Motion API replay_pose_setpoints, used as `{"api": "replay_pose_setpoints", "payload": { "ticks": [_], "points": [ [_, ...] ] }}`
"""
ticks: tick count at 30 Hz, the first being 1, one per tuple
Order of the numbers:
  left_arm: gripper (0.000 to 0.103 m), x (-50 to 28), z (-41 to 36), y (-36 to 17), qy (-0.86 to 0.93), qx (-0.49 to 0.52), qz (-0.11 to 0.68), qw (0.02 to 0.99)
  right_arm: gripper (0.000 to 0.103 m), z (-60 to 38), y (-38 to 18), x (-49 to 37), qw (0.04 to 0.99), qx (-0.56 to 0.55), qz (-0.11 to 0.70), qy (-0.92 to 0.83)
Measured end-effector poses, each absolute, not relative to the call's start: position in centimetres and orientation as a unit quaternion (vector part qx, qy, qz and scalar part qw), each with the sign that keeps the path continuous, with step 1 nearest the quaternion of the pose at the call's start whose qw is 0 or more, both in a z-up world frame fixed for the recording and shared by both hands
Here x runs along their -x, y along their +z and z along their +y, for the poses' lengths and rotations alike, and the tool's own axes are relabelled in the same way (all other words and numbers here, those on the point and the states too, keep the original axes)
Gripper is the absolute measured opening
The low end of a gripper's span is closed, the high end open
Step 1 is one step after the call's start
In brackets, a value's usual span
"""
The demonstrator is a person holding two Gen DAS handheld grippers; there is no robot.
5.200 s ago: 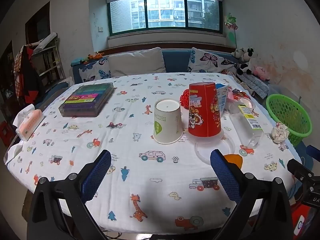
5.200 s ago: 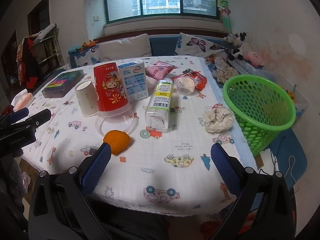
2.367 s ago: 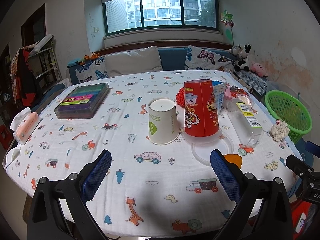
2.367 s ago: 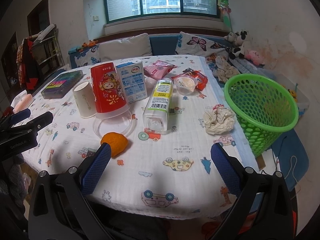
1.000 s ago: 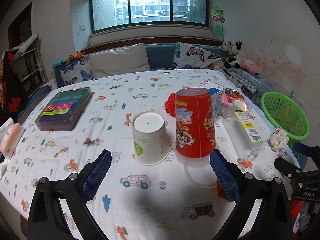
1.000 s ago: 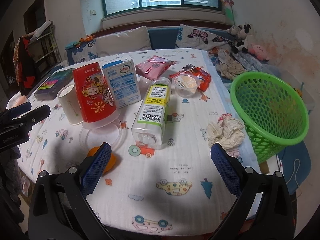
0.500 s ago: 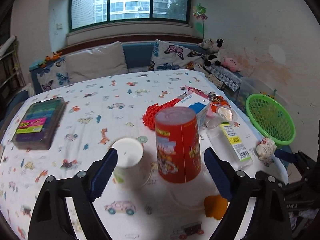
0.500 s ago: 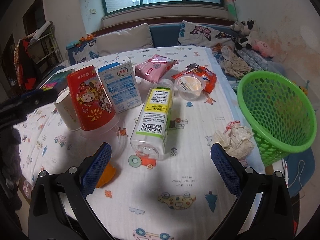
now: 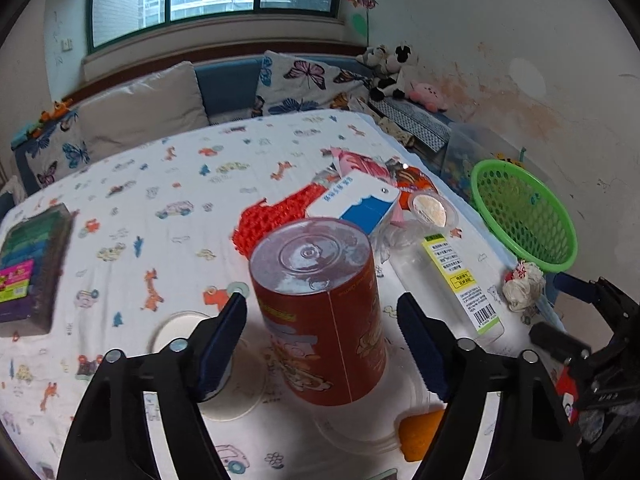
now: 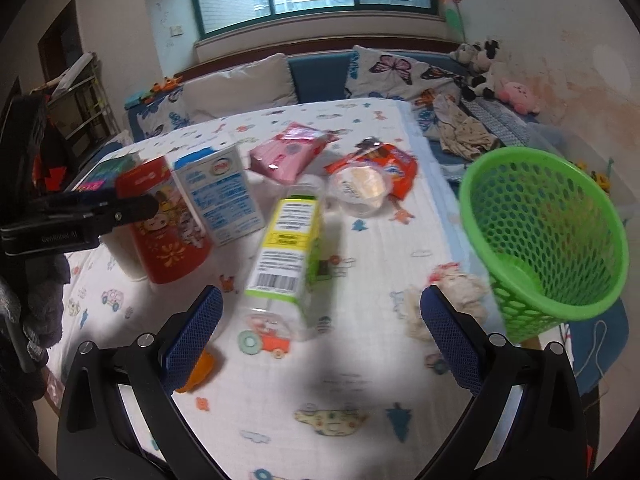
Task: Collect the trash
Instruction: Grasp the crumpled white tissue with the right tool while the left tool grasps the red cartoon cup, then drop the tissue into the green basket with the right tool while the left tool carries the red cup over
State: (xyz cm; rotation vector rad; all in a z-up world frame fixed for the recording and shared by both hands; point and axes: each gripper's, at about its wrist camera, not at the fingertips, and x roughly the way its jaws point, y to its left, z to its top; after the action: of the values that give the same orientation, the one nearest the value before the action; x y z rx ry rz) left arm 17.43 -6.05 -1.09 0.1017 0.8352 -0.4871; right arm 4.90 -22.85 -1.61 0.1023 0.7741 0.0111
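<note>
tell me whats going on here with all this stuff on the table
A person is clearing trash off a table with a handheld gripper in each hand. The left gripper has just been closing around the upside-down red cup, which stands between its pads, not yet squeezed. The right gripper hangs open over the lying clear bottle. The green basket waits at the table's edge beside a crumpled tissue.

Table (image 10: 360, 392) under a cartoon-print cloth. At centre, upside-down red cup (image 9: 320, 312) on a clear lid (image 9: 352, 432); at its 9 o'clock, a white paper cup (image 9: 184, 328), at 5 an orange lump (image 9: 420, 428). At 1 o'clock, milk carton (image 9: 356, 204), red net (image 9: 276, 216), snack packets (image 10: 376, 164). At 3, bottle (image 10: 288, 240) lying flat, then crumpled tissue (image 9: 524, 284). Far left, box (image 9: 28, 264).
</note>
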Motion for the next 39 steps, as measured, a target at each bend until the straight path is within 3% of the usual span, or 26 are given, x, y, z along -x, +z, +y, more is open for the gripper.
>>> {"api": "replay_pose_setpoints", "payload": {
  "ticks": [9,25,31,35,39],
  "points": [
    [0.065,-17.8,-7.0,-2.3,-0.248,-0.058,0.408,0.877,0.094,-26.0,-2.9,-4.3,0.917,-0.066,0.393,-0.026],
    [0.064,-15.5,-6.2,-0.4,-0.261,-0.038,0.395,0.88,0.083,-29.7,-5.5,-6.3,0.902,-0.083,0.418,-0.069],
    [0.064,-13.9,-6.0,2.0,-0.272,-0.039,0.375,0.886,0.074,-30.7,-6.9,-7.1,0.896,-0.105,0.428,-0.06],
    [0.064,-13.4,-6.9,3.9,-0.286,-0.038,0.363,0.886,0.059,-30.6,-6.6,-6.8,0.897,-0.118,0.423,-0.041],
    [0.064,-13.5,-9.0,5.0,-0.301,-0.045,0.354,0.884,0.056,-30.8,-6.1,-6.2,0.899,-0.124,0.418,-0.033]
  ]
}}
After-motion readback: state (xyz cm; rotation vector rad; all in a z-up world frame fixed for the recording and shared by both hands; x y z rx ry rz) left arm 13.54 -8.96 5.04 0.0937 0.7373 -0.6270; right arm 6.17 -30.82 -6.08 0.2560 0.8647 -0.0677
